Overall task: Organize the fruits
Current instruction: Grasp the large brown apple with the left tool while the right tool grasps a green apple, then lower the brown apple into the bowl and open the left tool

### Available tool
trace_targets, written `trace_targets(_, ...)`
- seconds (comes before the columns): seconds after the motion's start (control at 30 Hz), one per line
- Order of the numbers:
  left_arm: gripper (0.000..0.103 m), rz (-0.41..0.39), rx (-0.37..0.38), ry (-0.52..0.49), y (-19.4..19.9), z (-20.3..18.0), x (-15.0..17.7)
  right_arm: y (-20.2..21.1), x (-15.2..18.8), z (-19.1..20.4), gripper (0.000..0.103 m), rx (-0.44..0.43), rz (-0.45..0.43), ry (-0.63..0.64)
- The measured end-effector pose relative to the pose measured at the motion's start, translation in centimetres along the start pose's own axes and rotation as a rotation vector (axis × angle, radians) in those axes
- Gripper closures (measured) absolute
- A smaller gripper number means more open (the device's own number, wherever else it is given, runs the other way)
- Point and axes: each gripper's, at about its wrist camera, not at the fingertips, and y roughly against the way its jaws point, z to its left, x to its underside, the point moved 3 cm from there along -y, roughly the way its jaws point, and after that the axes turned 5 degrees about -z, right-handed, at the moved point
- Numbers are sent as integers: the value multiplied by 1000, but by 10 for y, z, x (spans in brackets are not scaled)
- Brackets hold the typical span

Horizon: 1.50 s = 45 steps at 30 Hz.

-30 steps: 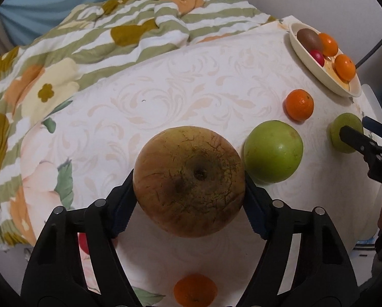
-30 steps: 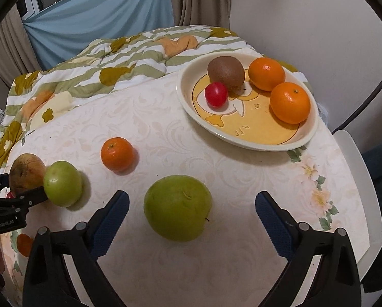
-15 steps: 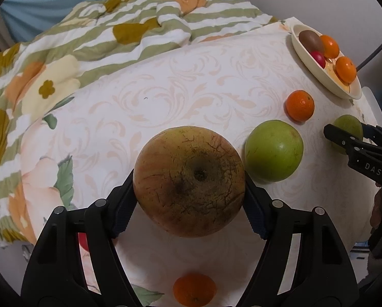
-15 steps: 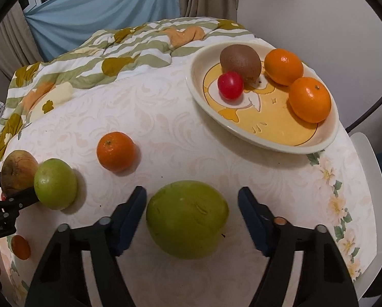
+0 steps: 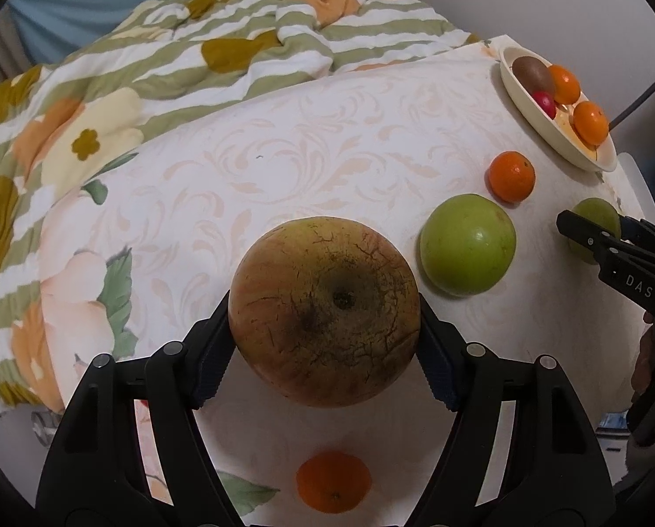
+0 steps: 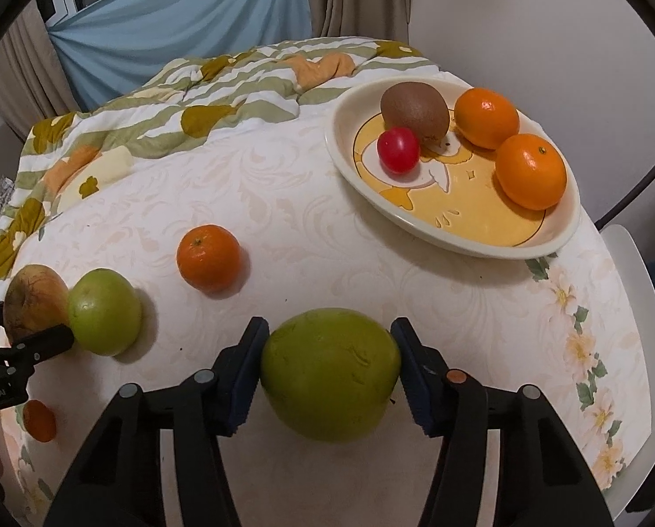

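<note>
While our left gripper (image 5: 325, 338) clamps the brown russet apple (image 5: 325, 311) above the tablecloth (image 5: 327, 149), our right gripper (image 6: 329, 373) pinches a green apple (image 6: 329, 380); another green apple (image 6: 104, 312), a tangerine (image 6: 209, 258) and the fruit plate (image 6: 459, 237) lie beyond.

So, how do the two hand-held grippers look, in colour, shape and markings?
Both are black plastic with two angled fingers, silver rivets at the joints and ribbed dark blue pads. The right hand-held gripper has one copper-coloured rivet; seen from the left wrist view, its side carries white letters "DAS". The left hand-held gripper looks the same.
</note>
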Motion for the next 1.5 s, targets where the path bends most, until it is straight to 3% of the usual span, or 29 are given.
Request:
trace_targets(0.47, 22, -93, -14, 25, 51, -9, 2, 46, -10, 3, 50, -47, -55, 8)
trace_targets(0.73, 22, -180, -8, 24, 93, -28, -18, 91, -24, -7, 50, -65, -86, 26)
trace_targets(1.17, 22, -265, 7, 59, 125, -105, -64, 130, -68, -60, 50, -137, -157, 84)
trace_targets(1.5, 22, -266, 11, 133, 90, -188, -105, 110, -103, -122, 50, -220, -156, 178)
